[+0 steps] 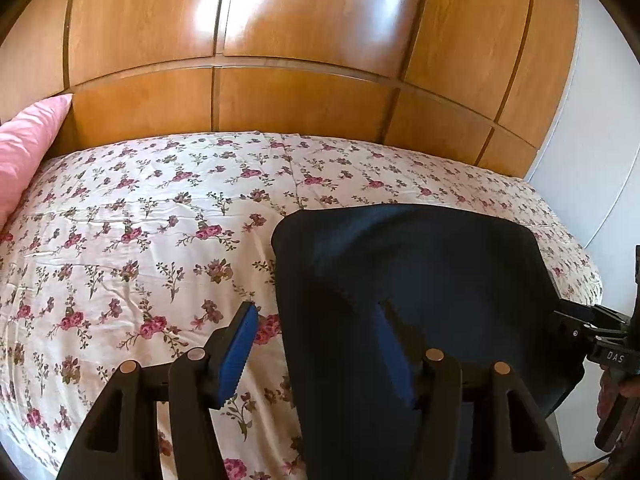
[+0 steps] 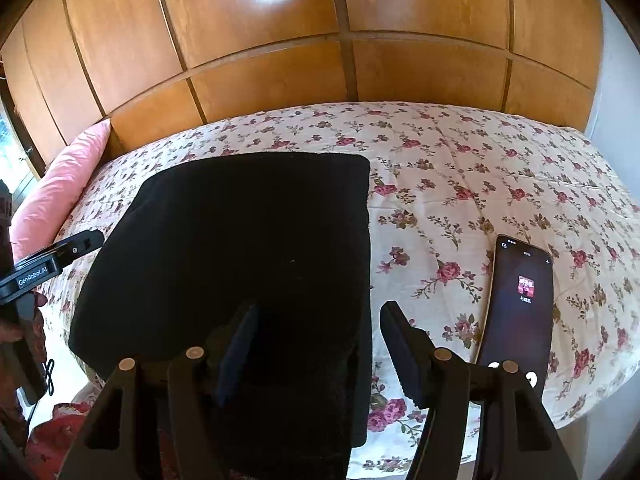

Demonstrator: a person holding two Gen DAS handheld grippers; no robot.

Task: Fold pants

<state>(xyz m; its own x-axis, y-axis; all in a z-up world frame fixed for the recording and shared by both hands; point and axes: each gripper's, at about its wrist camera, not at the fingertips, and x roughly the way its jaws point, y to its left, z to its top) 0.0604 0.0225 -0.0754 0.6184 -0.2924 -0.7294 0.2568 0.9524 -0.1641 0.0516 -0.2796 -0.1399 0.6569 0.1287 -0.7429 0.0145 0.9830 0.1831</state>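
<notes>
On the far left we see a pink pillow point(image 1: 24, 152) leaning at the head of the bed, against the wooden wardrobe point(image 1: 300, 32) whose glossy panels fill the whole far side of the room. The bed carries a cream bedspread point(image 1: 132, 216) printed with pink roses, lightly creased. We see no containers anywhere.

Moving right, our left gripper point(image 1: 320, 344) has its jaws standing apart; its left finger hangs over bare bedspread and its right finger over the near left edge of the pants point(image 1: 420, 272), and nothing is pinched between the pads. The pants are dark, folded into a flat, roughly rectangular pad lying on the near part of the bed, right of its middle in the left wrist view.

Our right gripper point(image 2: 320, 348) is also spread wide: its left finger lies over the near right part of the pants, its right finger over the bedspread just beside their right edge, gripping nothing.

Further right, a phone point(image 2: 520, 300) lies face up on the bedspread, screen lit, well clear of the pants. A pale wall point(image 1: 592, 160) closes the right side.
</notes>
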